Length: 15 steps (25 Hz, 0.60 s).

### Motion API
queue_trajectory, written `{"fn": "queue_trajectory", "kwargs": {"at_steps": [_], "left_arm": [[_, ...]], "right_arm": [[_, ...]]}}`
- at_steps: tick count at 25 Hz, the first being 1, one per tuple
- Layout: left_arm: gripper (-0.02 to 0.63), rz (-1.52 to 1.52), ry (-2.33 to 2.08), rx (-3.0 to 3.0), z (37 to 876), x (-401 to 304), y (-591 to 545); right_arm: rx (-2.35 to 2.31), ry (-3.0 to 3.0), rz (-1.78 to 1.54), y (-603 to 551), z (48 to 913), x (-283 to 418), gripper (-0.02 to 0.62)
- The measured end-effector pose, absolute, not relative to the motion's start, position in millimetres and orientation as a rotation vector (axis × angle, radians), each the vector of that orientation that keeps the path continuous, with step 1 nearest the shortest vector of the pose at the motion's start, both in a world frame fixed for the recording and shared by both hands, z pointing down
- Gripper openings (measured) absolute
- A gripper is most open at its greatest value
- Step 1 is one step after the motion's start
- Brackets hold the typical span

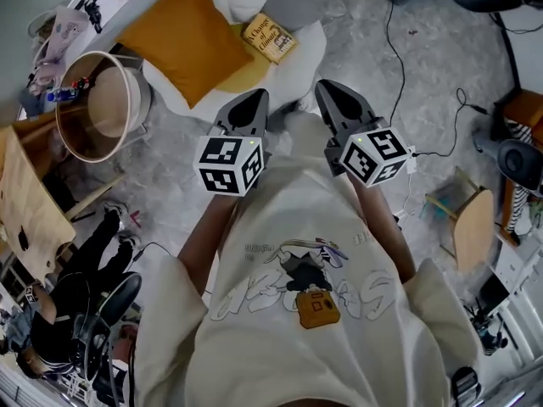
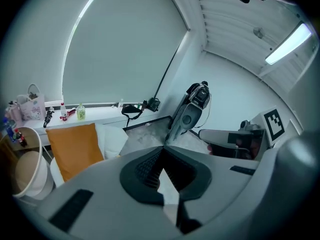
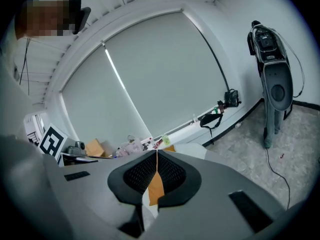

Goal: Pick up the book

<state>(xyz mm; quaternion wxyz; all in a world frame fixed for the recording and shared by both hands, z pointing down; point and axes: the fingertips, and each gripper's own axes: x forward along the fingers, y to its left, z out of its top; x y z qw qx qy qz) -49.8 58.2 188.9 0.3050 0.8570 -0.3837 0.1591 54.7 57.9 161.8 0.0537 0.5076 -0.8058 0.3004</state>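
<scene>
The book (image 1: 269, 38), tan with dark lettering on its cover, lies on a white cushion (image 1: 299, 56) beside an orange pillow (image 1: 181, 36). Both grippers hang side by side over the grey floor, short of the cushion and pointing toward it. My left gripper (image 1: 254, 97) has its jaws together with nothing in them, and the tips meet in its own view (image 2: 164, 146). My right gripper (image 1: 329, 87) is shut and empty too (image 3: 156, 152). The book does not show in either gripper view; only the orange pillow (image 2: 74, 149) and the white cushion (image 2: 113, 135) appear there.
A round tan tub (image 1: 98, 105) stands left of the cushion. Black cables (image 1: 395, 51) run over the floor at the right, near a wooden stool (image 1: 472, 225). A person in black (image 1: 59, 312) sits at lower left. A grey upright vacuum (image 2: 189, 115) leans on the wall.
</scene>
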Motion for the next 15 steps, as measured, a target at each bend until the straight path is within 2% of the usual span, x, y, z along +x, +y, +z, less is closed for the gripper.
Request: {"fn": "queue_trajectory", "kwargs": {"at_steps": [15], "left_arm": [[0.006,0.494,-1.061,2.143,252.7,-0.1,-1.9]], "right_arm": [[1.321,-2.387,0.984,-15.0,222.2,97.0,0.025]]}}
